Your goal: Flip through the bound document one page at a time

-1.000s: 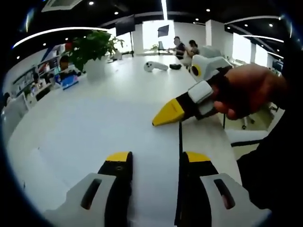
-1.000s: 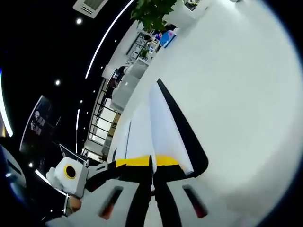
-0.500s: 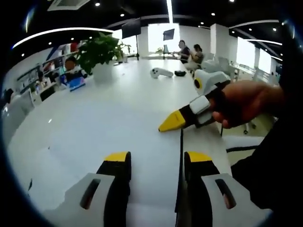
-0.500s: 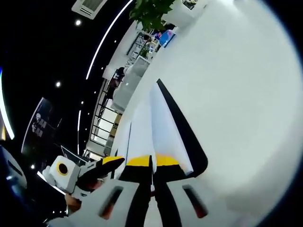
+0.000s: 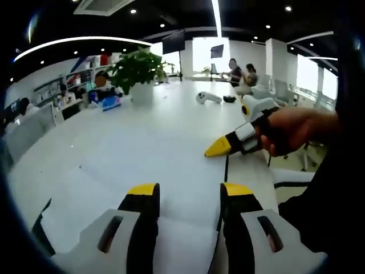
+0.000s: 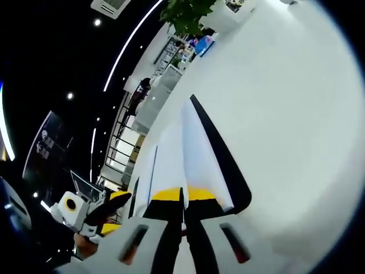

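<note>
Since the earlier frame the open, empty left claw (image 5: 185, 197) has drawn back over the bound document (image 5: 102, 200) on the tabletop (image 5: 159, 131), while the right claw (image 6: 183, 195) pinches one page (image 6: 199, 157), which may tear if pulled hard.

The white table (image 5: 142, 137) lies broad and bare through its middle, so there is open room ahead of the left gripper (image 5: 185, 194), whose jaws stand apart over the open document (image 5: 102, 200) at the near edge. Toward the right edge, the right gripper (image 5: 219, 147) and the hand (image 5: 293, 130) holding it block the way. Near the far edge stand a potted plant (image 5: 138, 71), a blue object (image 5: 110, 103), a white device (image 5: 209, 97) and a small dark item (image 5: 228, 99), well apart from the grippers.
</note>
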`<state>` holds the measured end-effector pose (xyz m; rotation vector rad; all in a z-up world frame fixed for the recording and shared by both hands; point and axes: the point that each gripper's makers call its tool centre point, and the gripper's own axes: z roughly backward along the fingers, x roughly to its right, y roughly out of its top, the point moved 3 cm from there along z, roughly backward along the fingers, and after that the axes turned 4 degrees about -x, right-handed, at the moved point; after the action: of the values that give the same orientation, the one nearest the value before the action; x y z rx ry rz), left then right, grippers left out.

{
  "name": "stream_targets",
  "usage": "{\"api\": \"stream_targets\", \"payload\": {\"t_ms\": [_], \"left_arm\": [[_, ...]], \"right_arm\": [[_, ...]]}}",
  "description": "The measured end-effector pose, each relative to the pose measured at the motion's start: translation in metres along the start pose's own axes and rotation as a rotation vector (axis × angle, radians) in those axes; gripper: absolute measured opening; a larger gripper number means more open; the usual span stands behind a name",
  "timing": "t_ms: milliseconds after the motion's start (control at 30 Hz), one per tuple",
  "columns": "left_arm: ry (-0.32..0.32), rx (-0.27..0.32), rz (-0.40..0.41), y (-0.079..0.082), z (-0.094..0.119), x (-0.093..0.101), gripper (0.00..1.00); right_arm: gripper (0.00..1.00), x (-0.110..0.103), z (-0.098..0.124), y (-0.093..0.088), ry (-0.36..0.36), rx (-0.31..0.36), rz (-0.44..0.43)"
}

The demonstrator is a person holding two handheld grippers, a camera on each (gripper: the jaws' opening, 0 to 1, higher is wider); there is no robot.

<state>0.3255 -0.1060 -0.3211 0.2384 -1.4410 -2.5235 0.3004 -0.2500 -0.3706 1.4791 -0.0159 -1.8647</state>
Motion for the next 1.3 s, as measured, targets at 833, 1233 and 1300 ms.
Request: {"api": "stream_targets", "payload": {"t_ms": [833, 1233, 1300], "left_arm": [[0.159, 0.081, 0.068, -0.014, 0.083, -0.027, 0.45], [0.197, 0.126, 0.069, -0.023, 0.109, -0.029, 0.45], [0.228, 0.141, 0.100, -0.028, 0.117, -0.033, 0.45]], "right_arm": [[0.01, 0.001, -0.001, 0.000, -0.037, 0.019, 0.046], [0.01, 0.008, -0.001, 0.004, -0.036, 0.041, 0.059], [0.01, 0.008, -0.001, 0.004, -0.040, 0.045, 0.065]]}}
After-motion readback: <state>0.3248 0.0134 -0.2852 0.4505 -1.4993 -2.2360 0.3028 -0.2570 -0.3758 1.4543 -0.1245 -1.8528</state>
